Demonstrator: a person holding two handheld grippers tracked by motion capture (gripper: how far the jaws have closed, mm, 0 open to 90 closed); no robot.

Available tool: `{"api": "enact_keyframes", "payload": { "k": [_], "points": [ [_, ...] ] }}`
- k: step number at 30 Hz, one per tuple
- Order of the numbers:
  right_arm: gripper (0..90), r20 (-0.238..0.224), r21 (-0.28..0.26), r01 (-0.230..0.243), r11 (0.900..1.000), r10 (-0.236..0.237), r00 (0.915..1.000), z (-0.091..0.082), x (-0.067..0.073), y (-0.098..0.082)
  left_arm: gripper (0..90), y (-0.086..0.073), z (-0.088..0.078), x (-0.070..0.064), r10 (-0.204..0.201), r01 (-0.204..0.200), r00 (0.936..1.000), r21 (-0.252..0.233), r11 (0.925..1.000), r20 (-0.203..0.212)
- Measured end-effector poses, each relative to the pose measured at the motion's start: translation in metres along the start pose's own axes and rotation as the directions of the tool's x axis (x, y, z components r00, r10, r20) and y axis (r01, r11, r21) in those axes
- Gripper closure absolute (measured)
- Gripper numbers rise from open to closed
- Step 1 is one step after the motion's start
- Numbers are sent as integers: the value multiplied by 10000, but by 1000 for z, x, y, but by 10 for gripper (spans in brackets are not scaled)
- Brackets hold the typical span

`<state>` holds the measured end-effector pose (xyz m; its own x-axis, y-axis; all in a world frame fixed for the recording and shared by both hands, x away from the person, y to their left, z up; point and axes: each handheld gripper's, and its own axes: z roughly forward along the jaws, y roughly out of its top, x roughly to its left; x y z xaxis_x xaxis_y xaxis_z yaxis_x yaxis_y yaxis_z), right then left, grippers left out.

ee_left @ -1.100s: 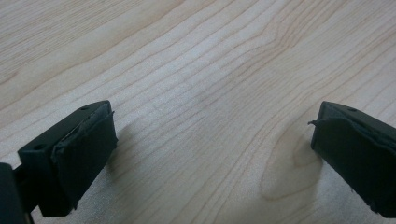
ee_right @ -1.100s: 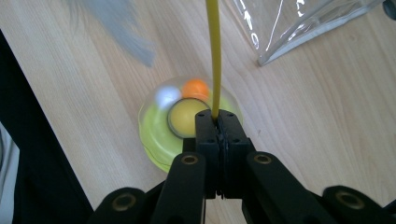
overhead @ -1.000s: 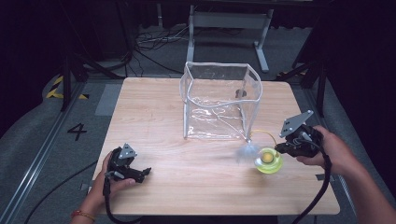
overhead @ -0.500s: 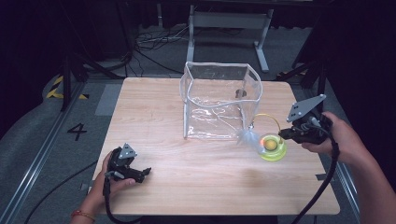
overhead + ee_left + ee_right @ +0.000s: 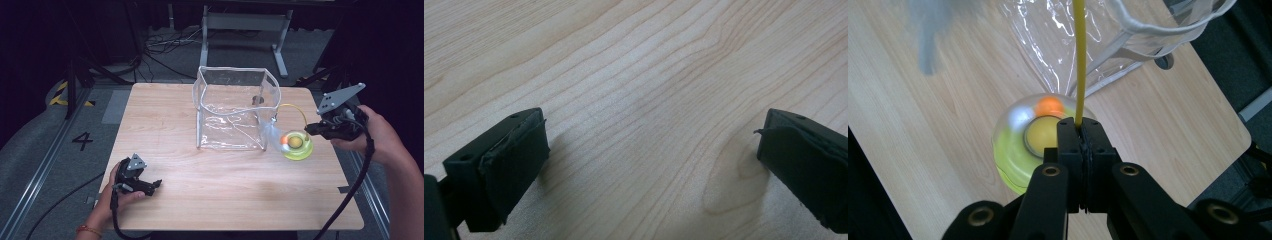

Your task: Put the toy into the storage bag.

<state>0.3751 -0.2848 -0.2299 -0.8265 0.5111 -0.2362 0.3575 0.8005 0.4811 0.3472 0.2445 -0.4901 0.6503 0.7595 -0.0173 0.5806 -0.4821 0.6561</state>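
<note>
A yellow-green round toy (image 5: 297,144) with an orange ball inside hangs just above the wooden table (image 5: 225,200), to the right of a clear plastic bag (image 5: 235,107). A thin yellow wire (image 5: 299,111) arcs from the toy, and a grey feather (image 5: 274,134) dangles beside the bag. My right gripper (image 5: 309,129) is shut on that yellow wire (image 5: 1079,60), with the toy (image 5: 1028,145) hanging below its tips (image 5: 1080,131). My left gripper (image 5: 150,186) rests at the table's front left, open, its jaws (image 5: 649,150) over bare wood.
The clear bag (image 5: 1083,45) stands upright and open-topped at the table's middle back. The table's right edge runs close under my right hand. Cables and a metal stand lie on the floor behind the table.
My right gripper has risen with the wire, lifting the toy off the table and a little toward the bag. The left gripper has stayed put.
</note>
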Motion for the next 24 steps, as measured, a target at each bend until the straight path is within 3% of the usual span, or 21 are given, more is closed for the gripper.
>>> {"api": "enact_keyframes", "payload": {
  "k": [7, 24],
  "points": [
    [889, 289, -145, -103, 9998, 108, 9995, -15, -11, 13, 4, 0, 0, 0, -11, 11, 10000, -2, 10000, 6],
    [889, 663, -565, -182, 9982, 219, 9976, -33, -27, 44, 5, 0, 0, 0, -13, 13, 10000, -4, 10000, -11]
  ]
}}
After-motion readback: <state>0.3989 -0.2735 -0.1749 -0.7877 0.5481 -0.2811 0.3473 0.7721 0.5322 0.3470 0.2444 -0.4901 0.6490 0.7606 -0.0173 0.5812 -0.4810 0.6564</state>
